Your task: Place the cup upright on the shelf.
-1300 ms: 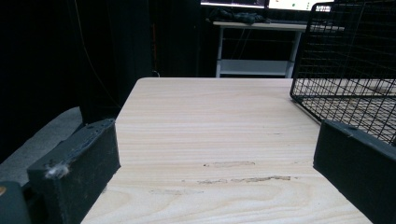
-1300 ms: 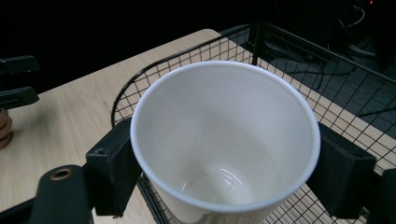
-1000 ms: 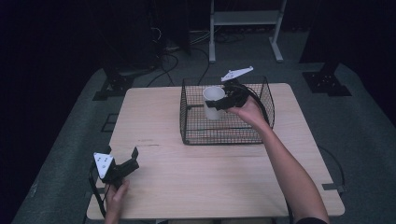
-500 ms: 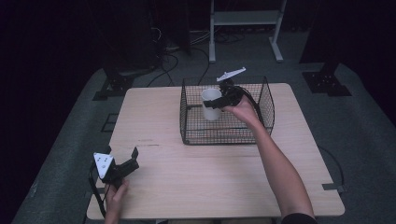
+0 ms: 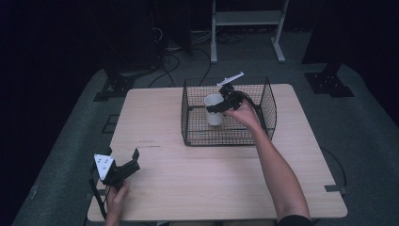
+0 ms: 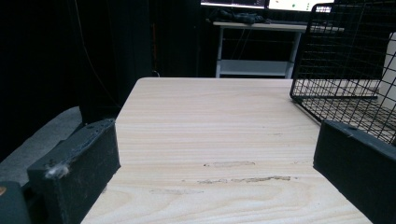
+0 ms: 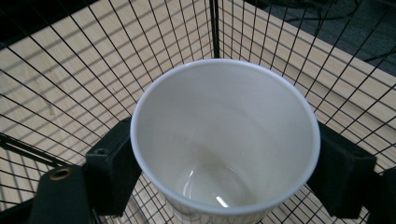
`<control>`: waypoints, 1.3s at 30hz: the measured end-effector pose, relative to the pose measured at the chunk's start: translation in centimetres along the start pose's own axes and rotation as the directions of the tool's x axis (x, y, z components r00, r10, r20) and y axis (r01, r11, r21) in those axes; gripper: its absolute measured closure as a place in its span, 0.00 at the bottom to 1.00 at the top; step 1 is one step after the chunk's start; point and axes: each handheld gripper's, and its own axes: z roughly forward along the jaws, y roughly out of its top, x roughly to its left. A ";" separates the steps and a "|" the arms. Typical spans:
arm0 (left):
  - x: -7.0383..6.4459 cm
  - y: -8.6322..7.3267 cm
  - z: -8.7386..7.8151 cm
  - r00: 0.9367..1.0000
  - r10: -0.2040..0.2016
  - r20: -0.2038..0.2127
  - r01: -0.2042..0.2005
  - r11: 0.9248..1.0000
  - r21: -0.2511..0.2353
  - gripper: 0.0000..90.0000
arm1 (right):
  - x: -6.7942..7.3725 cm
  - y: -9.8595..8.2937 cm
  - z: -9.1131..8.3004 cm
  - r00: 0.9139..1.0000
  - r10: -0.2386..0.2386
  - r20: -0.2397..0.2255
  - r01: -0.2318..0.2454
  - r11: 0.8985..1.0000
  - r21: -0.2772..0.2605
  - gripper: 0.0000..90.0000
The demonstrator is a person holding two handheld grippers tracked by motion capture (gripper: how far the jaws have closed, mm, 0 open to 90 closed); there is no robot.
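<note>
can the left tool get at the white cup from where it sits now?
Probably not as things stand. The left tool rests open near the table's front left corner, far from the white cup, which stands inside the wire basket with the right tool clamped on it. The basket wall faces it; only the open top is free.

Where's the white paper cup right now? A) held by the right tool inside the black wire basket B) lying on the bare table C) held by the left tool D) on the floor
A: the right tool has a jaw on each side of the white paper cup, within the black wire basket.
</note>
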 end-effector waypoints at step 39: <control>0.0 0.0 0.0 1.000 -0.006 -0.002 0.006 1.000 -0.002 0.00 | 0.6 -1.2 0.9 0.998 -0.064 0.030 0.061 0.994 0.088 0.21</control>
